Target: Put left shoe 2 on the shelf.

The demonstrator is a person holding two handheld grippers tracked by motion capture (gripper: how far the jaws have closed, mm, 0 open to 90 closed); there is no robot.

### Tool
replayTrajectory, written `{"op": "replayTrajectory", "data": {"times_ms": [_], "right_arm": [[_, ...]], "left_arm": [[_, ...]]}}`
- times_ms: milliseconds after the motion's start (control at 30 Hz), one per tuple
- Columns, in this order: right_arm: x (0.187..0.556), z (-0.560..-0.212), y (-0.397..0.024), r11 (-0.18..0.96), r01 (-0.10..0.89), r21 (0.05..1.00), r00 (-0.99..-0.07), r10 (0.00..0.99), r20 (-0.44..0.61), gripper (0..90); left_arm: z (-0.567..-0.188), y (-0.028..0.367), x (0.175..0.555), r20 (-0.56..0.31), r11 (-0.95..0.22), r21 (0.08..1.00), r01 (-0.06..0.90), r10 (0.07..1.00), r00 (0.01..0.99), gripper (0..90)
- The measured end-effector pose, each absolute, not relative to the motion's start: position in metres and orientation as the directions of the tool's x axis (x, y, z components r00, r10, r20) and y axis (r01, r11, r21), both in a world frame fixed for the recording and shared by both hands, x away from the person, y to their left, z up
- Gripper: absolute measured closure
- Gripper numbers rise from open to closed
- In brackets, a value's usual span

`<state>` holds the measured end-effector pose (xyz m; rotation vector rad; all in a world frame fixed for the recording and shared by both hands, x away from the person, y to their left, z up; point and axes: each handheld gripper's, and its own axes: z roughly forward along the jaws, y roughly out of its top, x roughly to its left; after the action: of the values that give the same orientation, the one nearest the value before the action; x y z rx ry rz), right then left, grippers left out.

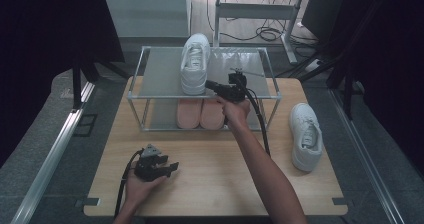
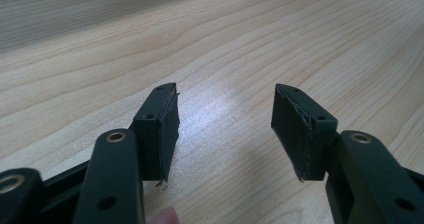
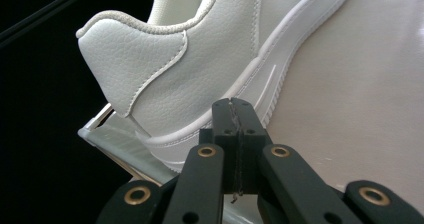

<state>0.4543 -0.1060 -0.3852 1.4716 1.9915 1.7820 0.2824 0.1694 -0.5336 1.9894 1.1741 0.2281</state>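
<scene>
Now | white leather sneaker on grey rack's top shelf | my right gripper pressed together, empty, beside heel | left gripper spread | light, stiff sole, soft collar; I'd pinch heel collar

Nothing here can be read — no lettering, brand mark or number shows on either white shoe, the pink slippers, the shelf rack or the desk.
</scene>
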Motion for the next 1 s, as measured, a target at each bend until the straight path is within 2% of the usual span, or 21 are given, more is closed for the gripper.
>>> {"op": "replayTrajectory", "data": {"times_ms": [367,1000], "right_arm": [[0.452,-0.381,-0.106,-0.142,0.558,0.818,-0.544,0.681,0.490,89.6],[0.420,-0.373,-0.145,-0.118,0.475,0.872,-0.598,0.683,0.418,87.9]], "left_arm": [[-0.533,0.171,0.282,-0.228,-0.249,0.713,0.655,0.802,0.552,44.9],[-0.533,0.170,0.282,-0.226,-0.249,0.713,0.655,0.803,0.552,44.9]]}}
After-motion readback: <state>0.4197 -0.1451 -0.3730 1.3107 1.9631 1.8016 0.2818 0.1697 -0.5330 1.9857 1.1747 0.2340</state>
